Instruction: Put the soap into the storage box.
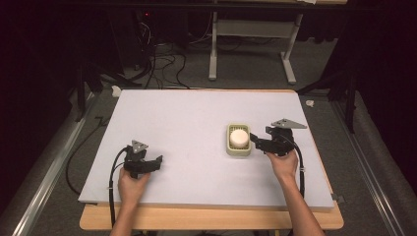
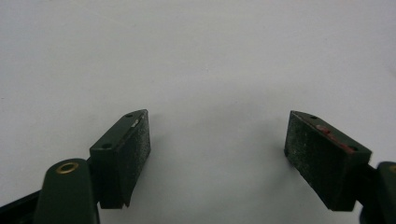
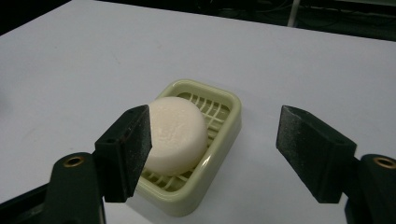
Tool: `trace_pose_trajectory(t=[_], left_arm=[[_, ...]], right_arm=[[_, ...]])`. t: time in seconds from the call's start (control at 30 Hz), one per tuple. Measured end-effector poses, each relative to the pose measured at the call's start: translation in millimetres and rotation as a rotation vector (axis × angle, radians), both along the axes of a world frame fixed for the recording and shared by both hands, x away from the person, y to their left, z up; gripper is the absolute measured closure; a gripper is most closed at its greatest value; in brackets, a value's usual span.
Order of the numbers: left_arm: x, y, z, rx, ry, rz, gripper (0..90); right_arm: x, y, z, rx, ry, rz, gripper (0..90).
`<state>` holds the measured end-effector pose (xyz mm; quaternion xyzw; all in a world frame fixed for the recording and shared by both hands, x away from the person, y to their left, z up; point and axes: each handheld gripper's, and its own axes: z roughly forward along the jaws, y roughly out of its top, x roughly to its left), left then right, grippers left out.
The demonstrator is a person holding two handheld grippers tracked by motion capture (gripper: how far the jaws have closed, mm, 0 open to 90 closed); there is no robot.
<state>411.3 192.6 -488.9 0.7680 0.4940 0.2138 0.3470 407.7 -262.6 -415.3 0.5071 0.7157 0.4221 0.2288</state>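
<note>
Soap (image 3: 173, 133) seated in pale green dish (image 3: 229, 121), table (image 1: 187, 123) centre-right | right gripper (image 1: 253, 139) just beside dish, jaws apart, empty | left gripper (image 1: 158, 160) well apart, jaws spread, empty

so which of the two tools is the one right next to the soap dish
The right tool. It sits just beside the green soap dish holding the round white soap, jaws apart. The left tool is far off over bare white table.

Lab, dark curtained bay, floor cables (image 1: 162, 61), padded table (image 1: 196, 113)
</note>
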Motion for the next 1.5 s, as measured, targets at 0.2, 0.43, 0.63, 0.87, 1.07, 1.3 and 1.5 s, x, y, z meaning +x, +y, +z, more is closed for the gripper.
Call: trace_pose_trajectory(t=[0.2, 0.43, 0.63, 0.87, 1.07, 1.3, 1.5], left_arm=[[0.0, 0.0, 0.0, 0.001, 0.0, 0.0, 23.1], [0.0, -0.1, 0.0, 0.0, 0.0, 0.0, 23.1], [0.0, -0.1, 0.0, 0.0, 0.0, 0.0, 23.1], [0.0, -0.1, 0.0, 0.001, 0.0, 0.0, 23.1], [0.0, -0.1, 0.0, 0.0, 0.0, 0.0, 23.1], [-0.1, -0.2, -0.1, 0.001, -0.002, 0.0, 23.1], [-0.1, -0.2, -0.1, 0.001, -0.002, 0.0, 23.1]], right_arm=[[-3.5, -6.1, 1.2, -0.004, -0.002, -0.009, 27.3], [-8.0, -11.3, 4.0, -0.005, -0.009, -0.017, 27.3], [-12.2, -16.1, 3.5, 0.002, -0.011, -0.025, 27.3], [-17.6, -24.1, 3.4, 0.009, -0.013, -0.038, 27.4], [-21.9, -29.9, 3.1, 0.016, -0.013, -0.047, 27.4], [-26.7, -36.4, 3.3, 0.018, -0.015, -0.058, 27.5], [-31.9, -41.1, 1.5, 0.014, -0.012, -0.064, 27.5]])
